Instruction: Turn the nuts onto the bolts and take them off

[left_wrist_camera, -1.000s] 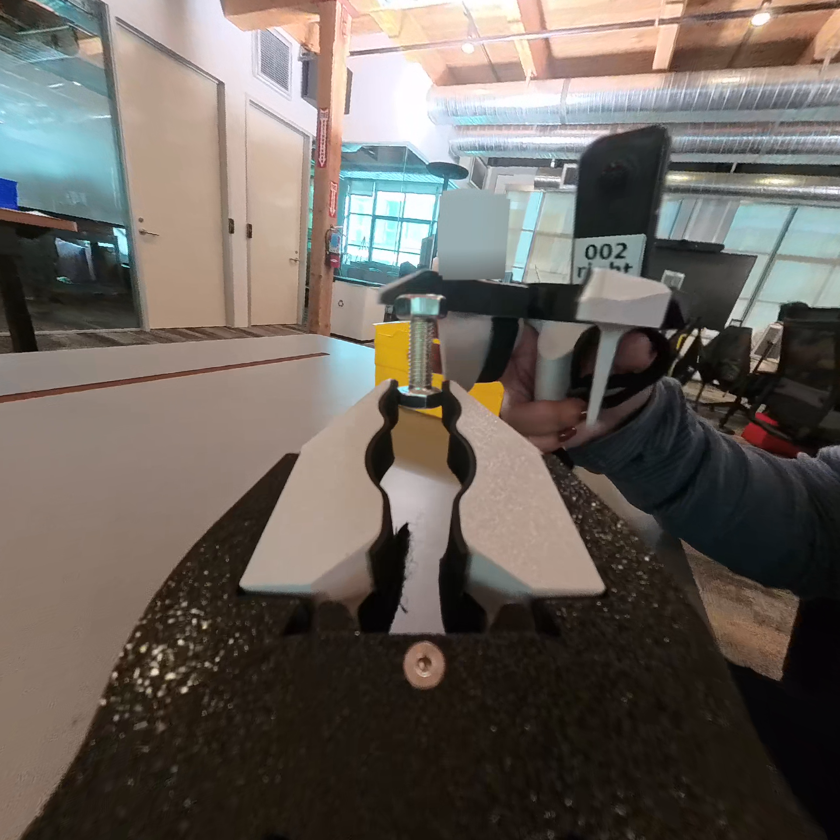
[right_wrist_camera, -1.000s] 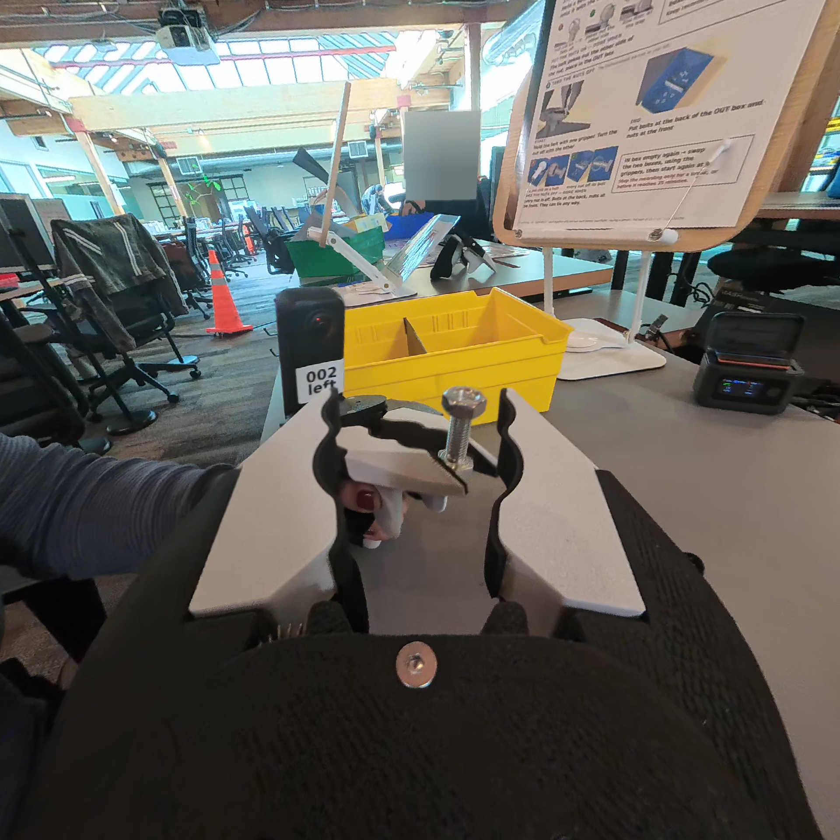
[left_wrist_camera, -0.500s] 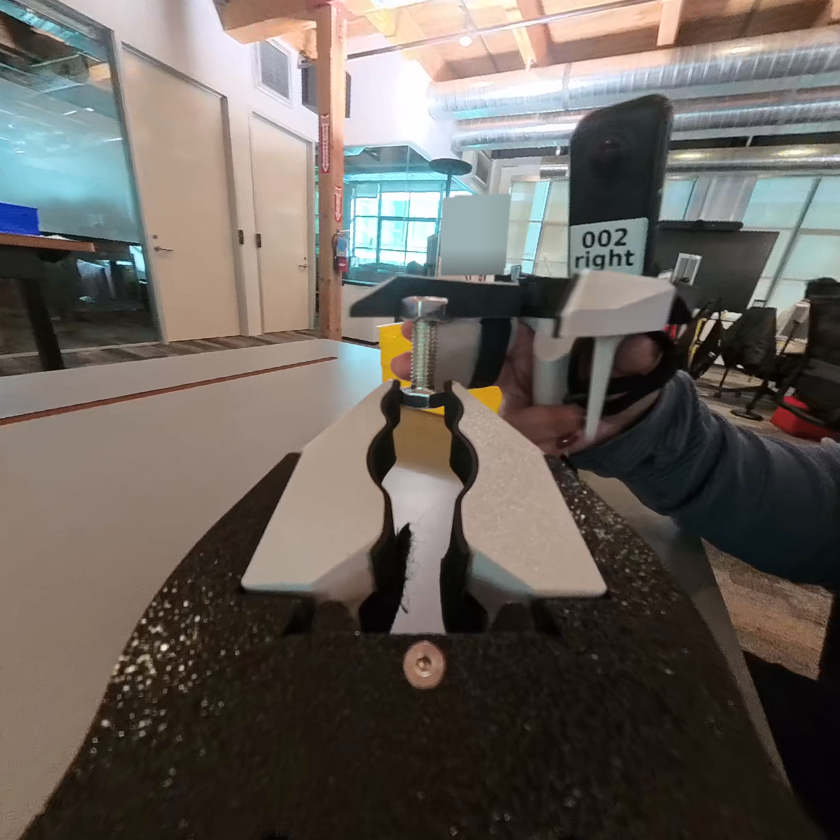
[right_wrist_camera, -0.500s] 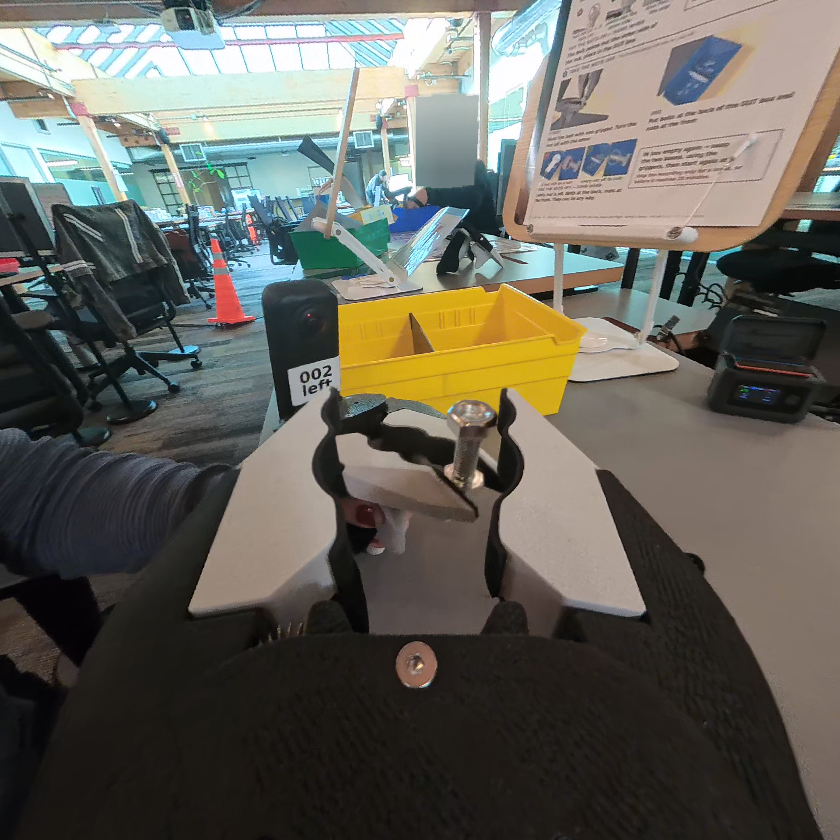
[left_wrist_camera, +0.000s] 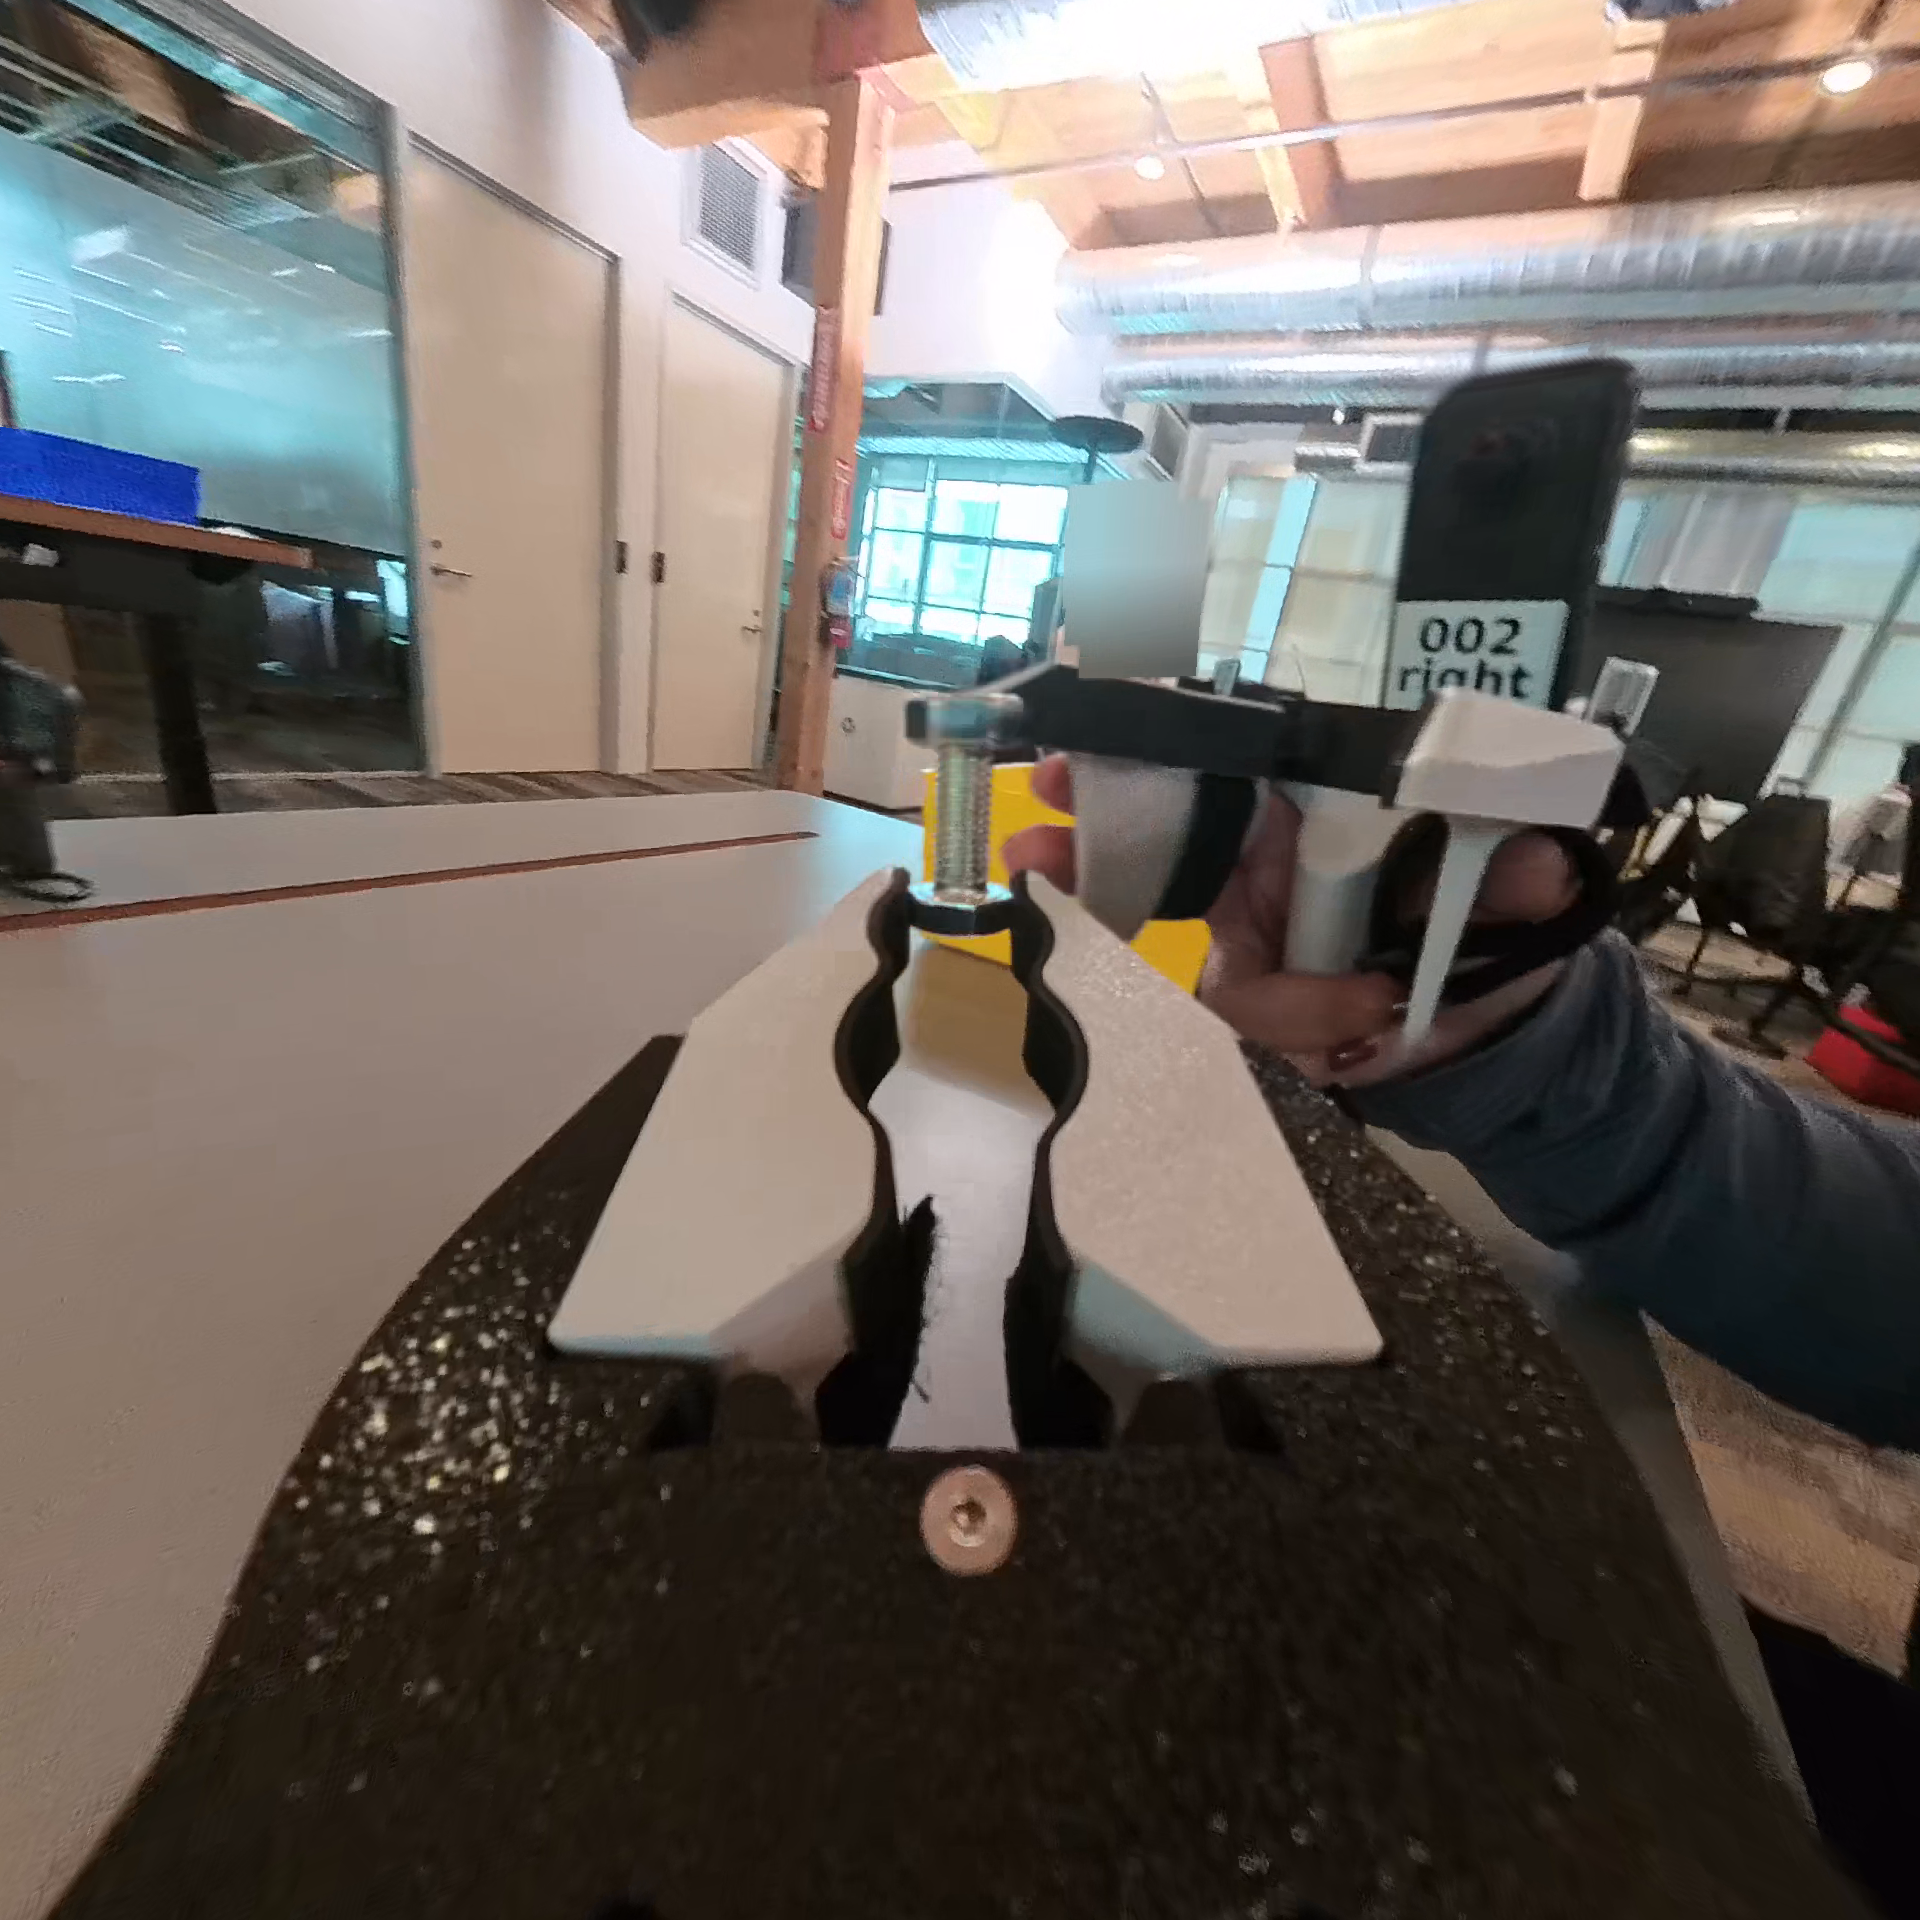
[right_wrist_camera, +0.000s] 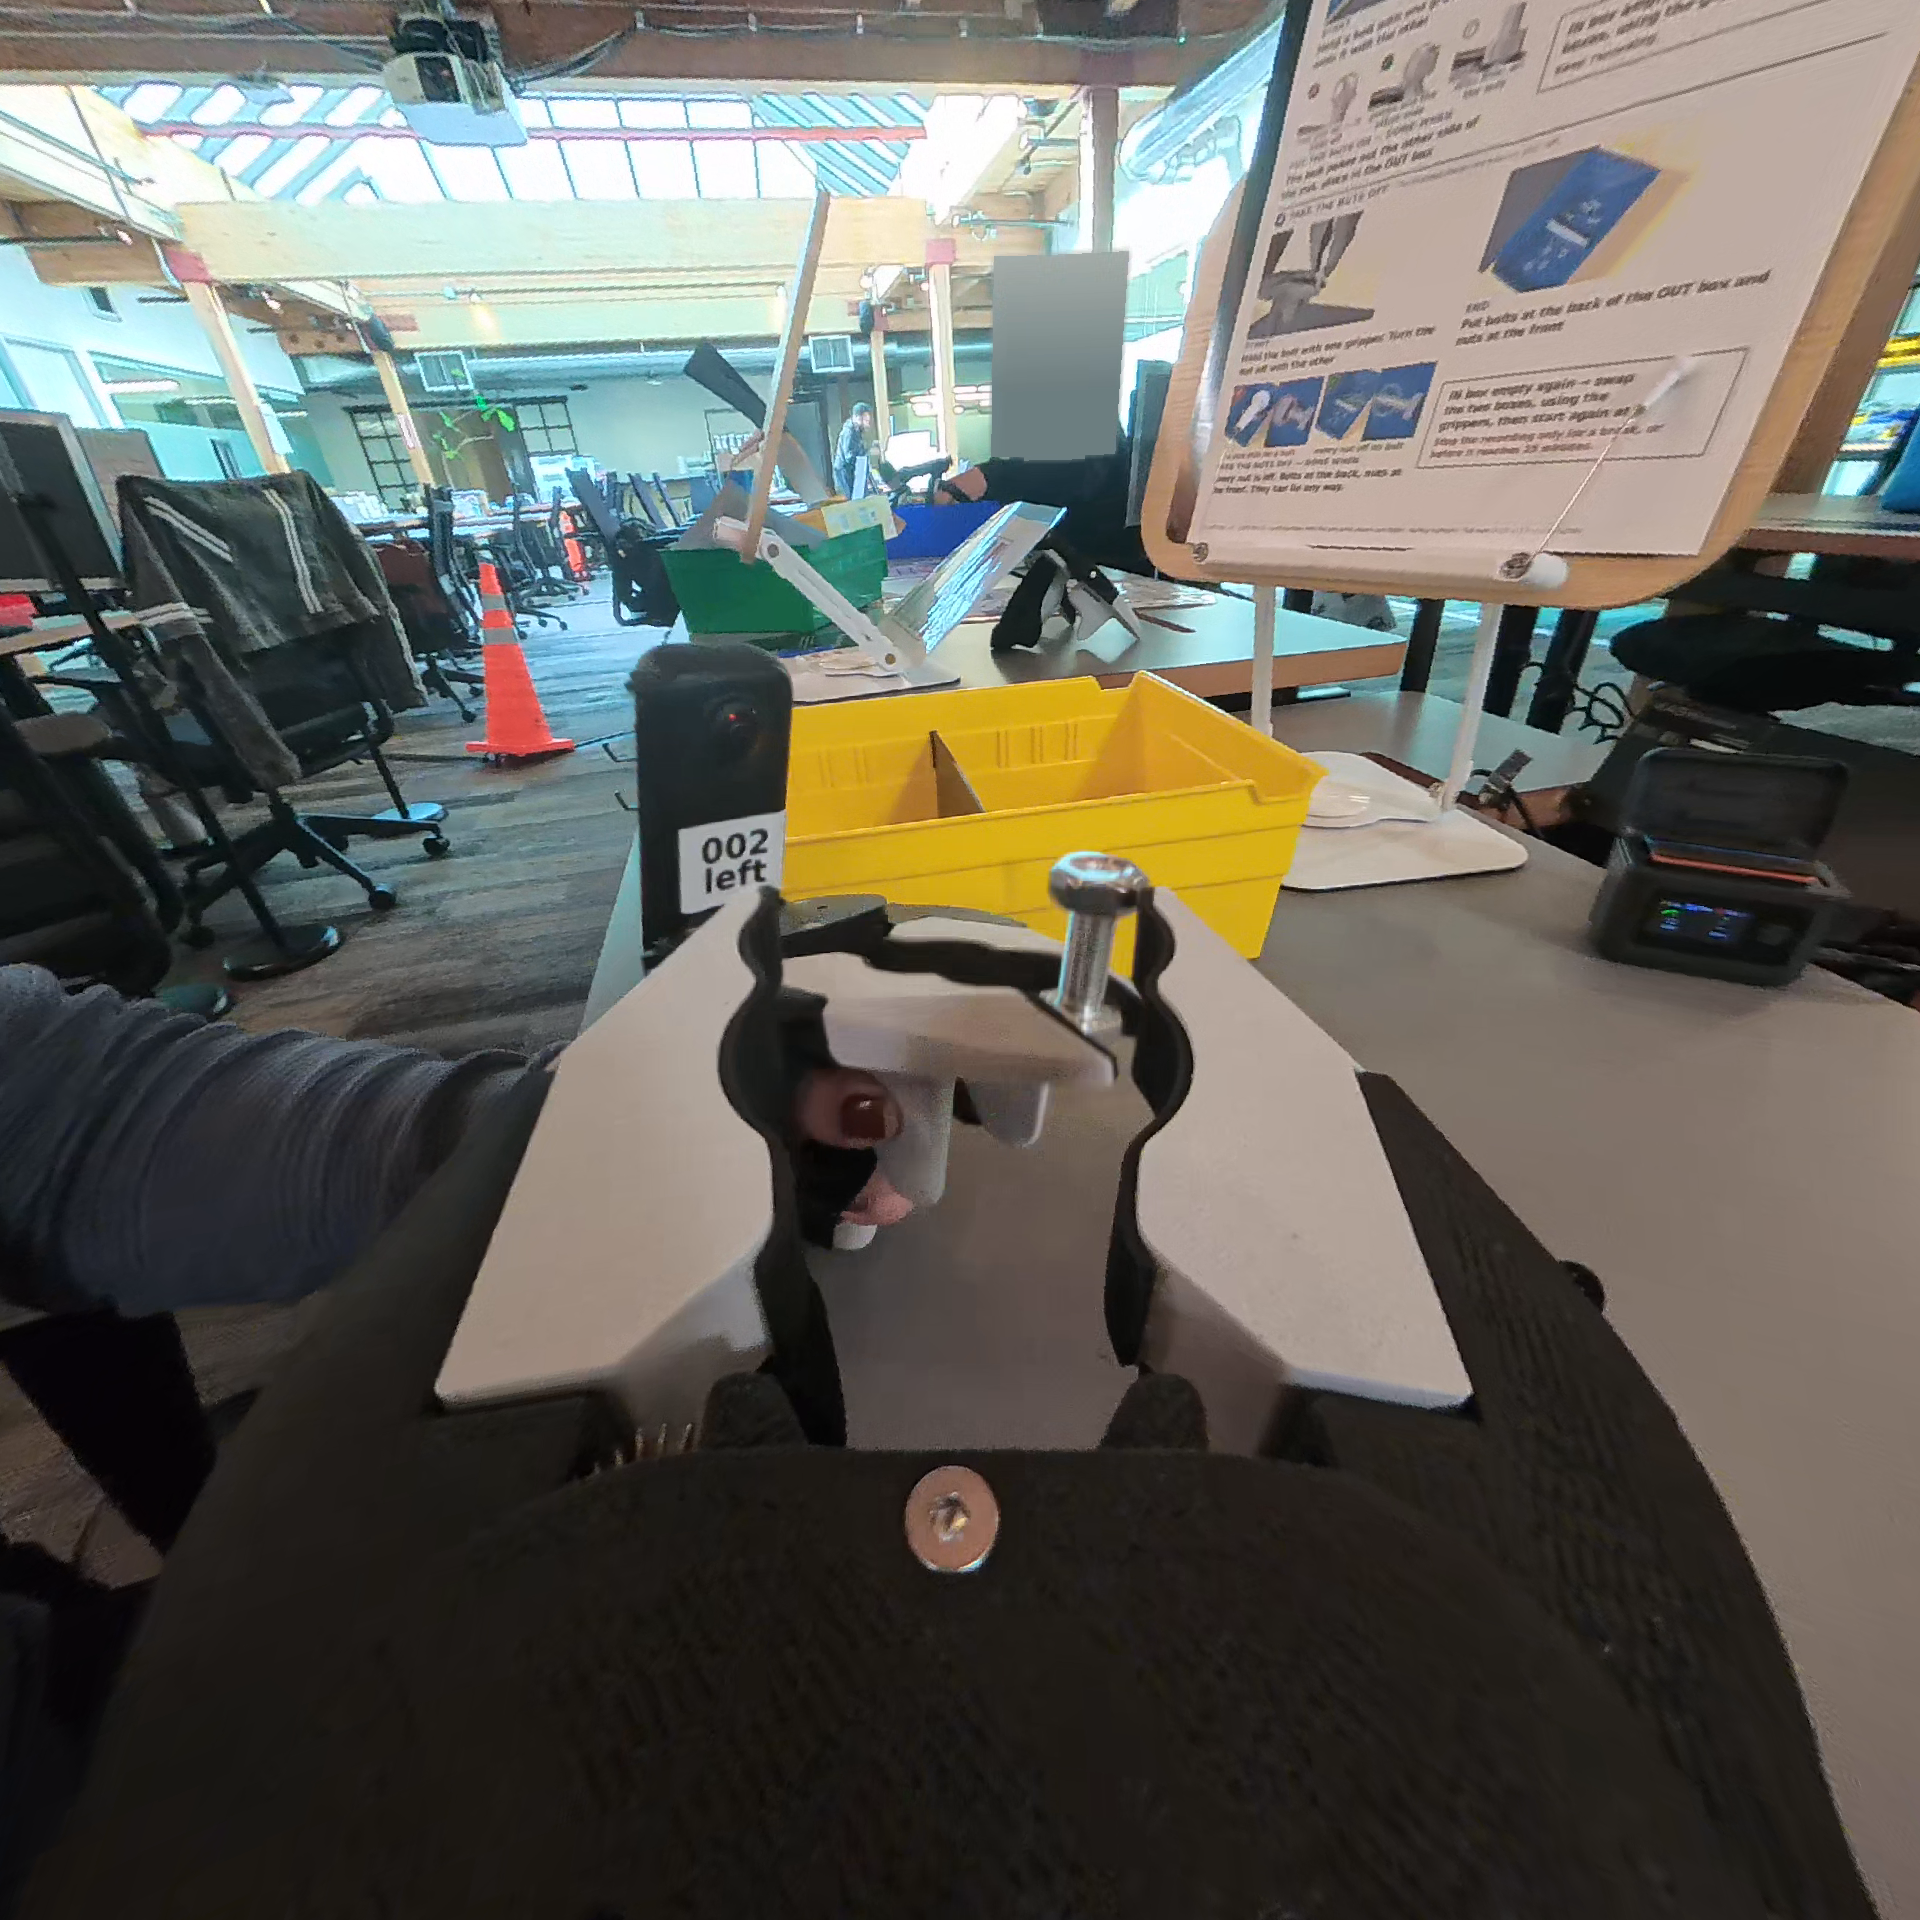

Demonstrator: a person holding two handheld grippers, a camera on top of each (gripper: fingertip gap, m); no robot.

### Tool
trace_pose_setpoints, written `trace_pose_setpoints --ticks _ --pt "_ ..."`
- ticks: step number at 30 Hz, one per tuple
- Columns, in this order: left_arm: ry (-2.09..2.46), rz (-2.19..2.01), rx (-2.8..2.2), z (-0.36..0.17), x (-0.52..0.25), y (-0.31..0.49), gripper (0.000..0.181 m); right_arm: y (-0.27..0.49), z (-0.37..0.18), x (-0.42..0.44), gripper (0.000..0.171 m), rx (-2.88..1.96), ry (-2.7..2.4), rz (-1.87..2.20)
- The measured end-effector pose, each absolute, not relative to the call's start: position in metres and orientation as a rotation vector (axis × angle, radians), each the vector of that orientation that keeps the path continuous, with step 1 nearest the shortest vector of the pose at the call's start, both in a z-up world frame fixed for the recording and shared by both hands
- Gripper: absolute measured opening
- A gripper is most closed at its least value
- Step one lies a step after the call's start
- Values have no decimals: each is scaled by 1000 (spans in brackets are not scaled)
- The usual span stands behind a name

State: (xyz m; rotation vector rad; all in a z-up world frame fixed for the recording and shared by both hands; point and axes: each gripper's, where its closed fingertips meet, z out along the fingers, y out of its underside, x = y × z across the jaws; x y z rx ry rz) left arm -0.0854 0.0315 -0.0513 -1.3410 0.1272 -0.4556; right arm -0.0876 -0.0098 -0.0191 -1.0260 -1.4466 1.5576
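Note:
My left gripper is shut on a steel nut at its very tips. A silver bolt stands upright in the nut, hex head on top. My right gripper is open and level with the bolt head, which sits against the tip of its right finger; the left finger is well clear. In the left wrist view the right gripper comes in from the right, its black finger tip touching the head. In the right wrist view the left gripper's white fingers hold the bolt's foot.
A yellow divided bin stands on the grey table just behind the bolt. An instruction board on a white stand and a small black device are at the right. The table's left edge drops to the floor. Across from one pair of fingers to the other is roughly 5 cm.
The right gripper, still open, has shifted so the bolt head went from the middle of its gap to its right finger tip. The left gripper keeps its hold on the nut.

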Motion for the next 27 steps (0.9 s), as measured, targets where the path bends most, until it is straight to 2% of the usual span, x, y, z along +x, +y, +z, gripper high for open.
trace_pose_setpoints --ticks 7,13,19,27 --pt "274 -489 -1362 -55 -57 30 17 -7 -19 -92 67 -1037 -1436 1579" --pt "105 -459 -1333 -50 -90 31 17 -6 -20 -85 63 -1014 -1426 1571" --pt "283 -505 -1361 -55 -53 31 17 -7 -20 -92 63 -1016 -1416 1594" --pt "134 -504 -1329 -50 -84 30 17 2 -23 -87 60 -1031 -1382 1602"
